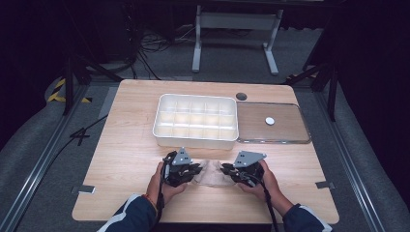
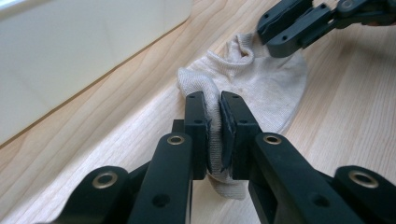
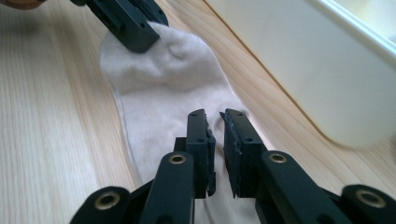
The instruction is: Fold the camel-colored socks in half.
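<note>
Sock [image 1: 211, 173] btwn both tongs, pinched

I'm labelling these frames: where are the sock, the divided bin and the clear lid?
sock [image 3: 159, 93], right gripper view, flat middle of fabric.
divided bin [image 1: 196, 137], high view, near outer wall.
clear lid [image 1: 290, 123], high view, bare right part.

Sock [image 1: 211, 173] on table [image 1: 125, 145], near front edge, between left gripper [image 1: 193, 170] at its left end and right gripper [image 1: 227, 170] at its right end. Behind sock: tray [image 1: 196, 140], mid-table. Right of tray, touching it: lid [image 1: 290, 128], flat on table, with disc [image 1: 270, 121] on it. Behind lid, near back edge: hole [image 1: 241, 96].
</note>
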Demonstrator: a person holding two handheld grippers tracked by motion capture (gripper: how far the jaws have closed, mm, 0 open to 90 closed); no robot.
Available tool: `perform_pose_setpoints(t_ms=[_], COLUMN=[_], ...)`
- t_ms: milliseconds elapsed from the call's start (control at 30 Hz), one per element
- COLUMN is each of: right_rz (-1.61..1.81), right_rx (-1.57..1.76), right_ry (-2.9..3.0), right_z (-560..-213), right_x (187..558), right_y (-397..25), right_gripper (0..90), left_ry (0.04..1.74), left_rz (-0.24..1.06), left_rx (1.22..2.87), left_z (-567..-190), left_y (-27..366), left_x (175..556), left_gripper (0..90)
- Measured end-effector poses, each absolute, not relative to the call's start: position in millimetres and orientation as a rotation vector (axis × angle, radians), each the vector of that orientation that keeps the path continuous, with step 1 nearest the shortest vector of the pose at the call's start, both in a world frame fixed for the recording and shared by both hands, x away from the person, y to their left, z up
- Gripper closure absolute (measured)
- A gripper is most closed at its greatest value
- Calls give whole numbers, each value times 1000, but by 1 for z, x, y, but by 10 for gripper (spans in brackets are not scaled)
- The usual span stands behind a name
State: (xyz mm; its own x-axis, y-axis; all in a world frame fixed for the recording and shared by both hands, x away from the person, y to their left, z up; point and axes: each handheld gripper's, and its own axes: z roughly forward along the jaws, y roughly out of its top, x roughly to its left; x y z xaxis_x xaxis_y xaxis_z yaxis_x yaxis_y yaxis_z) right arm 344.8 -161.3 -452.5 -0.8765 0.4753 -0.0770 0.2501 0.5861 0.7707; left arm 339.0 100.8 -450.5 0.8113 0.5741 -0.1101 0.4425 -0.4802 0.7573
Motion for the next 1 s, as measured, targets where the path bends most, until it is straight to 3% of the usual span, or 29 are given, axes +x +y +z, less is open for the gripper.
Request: perform_pose_setpoints(t_ms=[300, 1000], right_rz=[1156, 1106], right_rx=[687, 663], right_ry=[2507, 2590], right_z=[-449, -475], right_x=[340, 348], right_y=[-201, -176], right_gripper=[786, 839], left_ry=[748, 752], left_rz=[224, 246], left_rx=[2160, 2142], left_z=[-451, -447], left_y=[103, 91], left_x=[337, 343], left_gripper=[816, 816])
